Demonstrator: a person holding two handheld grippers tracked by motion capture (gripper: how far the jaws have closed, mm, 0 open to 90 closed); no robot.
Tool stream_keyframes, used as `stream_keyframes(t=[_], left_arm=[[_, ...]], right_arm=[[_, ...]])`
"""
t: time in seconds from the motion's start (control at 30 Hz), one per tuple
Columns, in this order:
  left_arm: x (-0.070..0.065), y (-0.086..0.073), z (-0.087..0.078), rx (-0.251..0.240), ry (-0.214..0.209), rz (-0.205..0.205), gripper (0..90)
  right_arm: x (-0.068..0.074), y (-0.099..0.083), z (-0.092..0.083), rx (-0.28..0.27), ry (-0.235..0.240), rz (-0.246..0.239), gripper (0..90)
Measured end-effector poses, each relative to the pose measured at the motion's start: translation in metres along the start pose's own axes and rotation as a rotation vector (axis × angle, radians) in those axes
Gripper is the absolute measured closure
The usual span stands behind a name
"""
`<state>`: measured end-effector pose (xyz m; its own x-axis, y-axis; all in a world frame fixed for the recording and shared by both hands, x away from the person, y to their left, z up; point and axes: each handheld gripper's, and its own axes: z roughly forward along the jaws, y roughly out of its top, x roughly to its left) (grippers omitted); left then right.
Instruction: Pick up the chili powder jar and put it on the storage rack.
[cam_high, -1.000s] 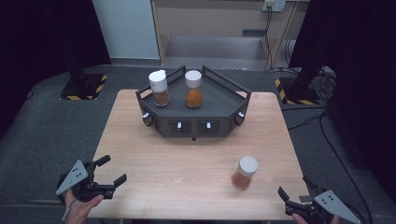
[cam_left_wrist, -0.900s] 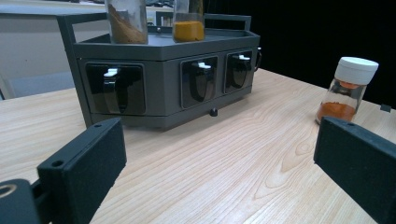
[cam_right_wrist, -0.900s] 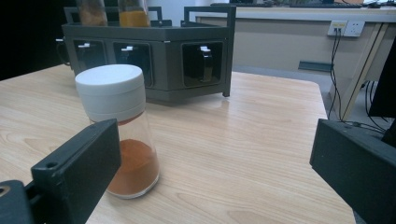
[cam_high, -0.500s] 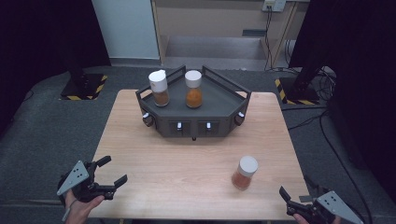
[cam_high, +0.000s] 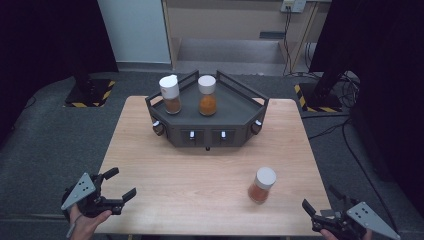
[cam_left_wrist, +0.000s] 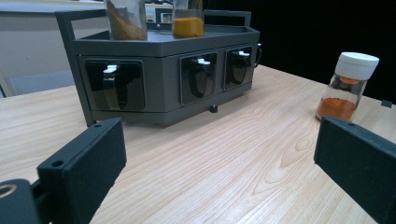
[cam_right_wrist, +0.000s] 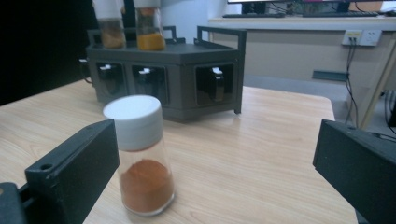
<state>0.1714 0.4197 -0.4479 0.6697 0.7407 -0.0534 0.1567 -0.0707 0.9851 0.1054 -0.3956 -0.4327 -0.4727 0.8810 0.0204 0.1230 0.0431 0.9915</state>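
— Hardly anything has shifted since a second ago: the right claw (cam_high: 326, 208) has eased a touch toward the near edge, the left claw (cam_high: 120, 185) sits about where it was, and the jars have not budged.

— So how far along would you say this is?

— Early, I'd judge. Two spice jars already stand on top of the dark rack (cam_high: 235, 102) at the far side of the tabletop (cam_high: 200, 170), one with brownish powder (cam_high: 170, 94) and one with orange powder (cam_high: 207, 95). The loose jar (cam_high: 262, 184) stands alone on the tabletop, near the right claw and well apart from the rack. Picking it up and setting it on the rack looks like what is left.

— Is either claw holding anything?

— No. Both have their jaws spread wide with nothing between them, resting low at the near corners.

— And the loose jar itself?

— Upright, clear glass, white screw cap, with rust-red powder filling the lower part. In the right gripper view it stands just beyond the jaw on that view's left side.
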Motion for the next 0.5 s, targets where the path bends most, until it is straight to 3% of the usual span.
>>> stream_keyframes(t=[0.27, 0.5], left_arm=[[0.000, 0.000, 0.000, 0.003, 0.000, 0.001, 1.3], [0.000, -0.001, -0.001, 0.000, 0.006, -0.003, 1.1]], right_arm=[[-0.010, 0.029, 0.004, 0.024, 0.047, -0.031, 0.6], [-0.023, 0.060, 0.011, 0.068, 0.105, -0.022, 0.6]])
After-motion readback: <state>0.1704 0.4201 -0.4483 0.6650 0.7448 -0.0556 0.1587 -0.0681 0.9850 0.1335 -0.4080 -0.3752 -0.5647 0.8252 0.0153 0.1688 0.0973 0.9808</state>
